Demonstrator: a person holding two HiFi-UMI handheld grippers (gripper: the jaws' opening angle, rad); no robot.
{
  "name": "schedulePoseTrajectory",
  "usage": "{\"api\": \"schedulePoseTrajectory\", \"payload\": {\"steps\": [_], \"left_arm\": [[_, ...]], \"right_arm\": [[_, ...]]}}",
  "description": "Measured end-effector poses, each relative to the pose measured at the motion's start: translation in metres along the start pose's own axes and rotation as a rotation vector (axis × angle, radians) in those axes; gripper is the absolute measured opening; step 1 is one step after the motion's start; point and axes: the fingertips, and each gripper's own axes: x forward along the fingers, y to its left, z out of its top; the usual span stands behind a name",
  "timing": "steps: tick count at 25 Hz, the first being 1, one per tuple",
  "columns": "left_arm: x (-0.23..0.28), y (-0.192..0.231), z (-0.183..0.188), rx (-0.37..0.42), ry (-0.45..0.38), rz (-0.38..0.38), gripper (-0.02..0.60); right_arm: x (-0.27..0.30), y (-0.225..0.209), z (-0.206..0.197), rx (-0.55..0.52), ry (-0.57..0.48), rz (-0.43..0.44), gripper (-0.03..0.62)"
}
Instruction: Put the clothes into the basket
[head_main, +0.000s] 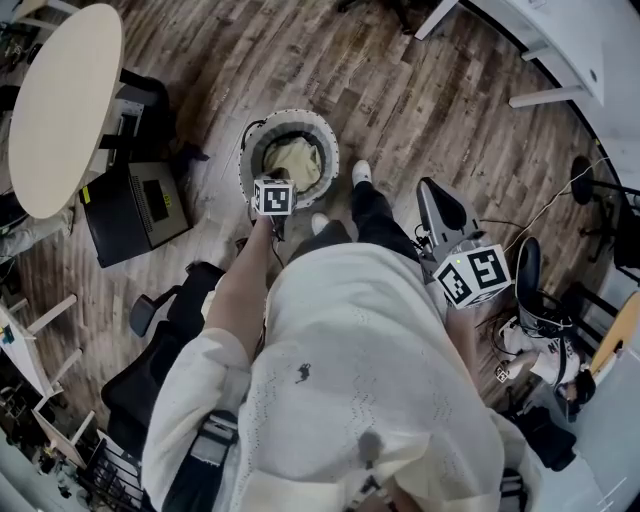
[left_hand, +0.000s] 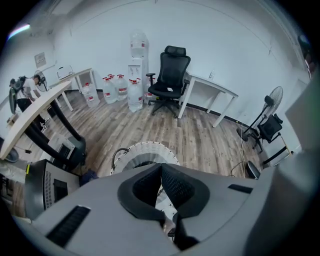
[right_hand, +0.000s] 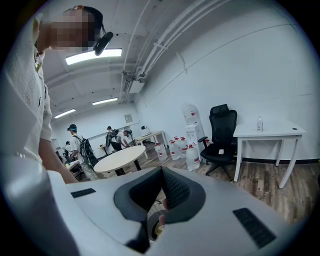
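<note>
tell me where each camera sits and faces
Head view: on the person's head, facing steeply down at the basket; torso, arms show.
Left gripper view: on the left hand-held gripper, facing down at the basket; shut jaws show.
Right gripper view: on the right hand-held gripper, facing across the room at a round table; sleeve shows.
Shared by the first two: the basket.

The basket (head_main: 331, 150) is showing up white with a ribbed weave, the clothes (head_main: 295, 162) inside are looking pale cream, the floor (head_main: 400, 90) is running grey-brown wood grain, the office chair (left_hand: 170, 75) is sitting all black, the person's top (head_main: 370, 380) is reading cream knit
</note>
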Motion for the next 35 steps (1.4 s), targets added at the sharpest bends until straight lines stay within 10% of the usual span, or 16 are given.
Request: {"api": "schedulePoseTrajectory", "payload": {"steps": [13, 35], "left_arm": [[-0.052, -0.029, 0.016, -0.018, -0.149, -0.126, 0.021], [-0.241, -0.096, 0.085, -0.008, -0.646, -0.229, 0.021]], "right_arm": [[-0.001, 0.038, -0.011, -0.017, -0.003, 0.065, 0.009], [-0.032, 0.081, -0.024, -0.045, -0.018, 0.139, 0.008]]}}
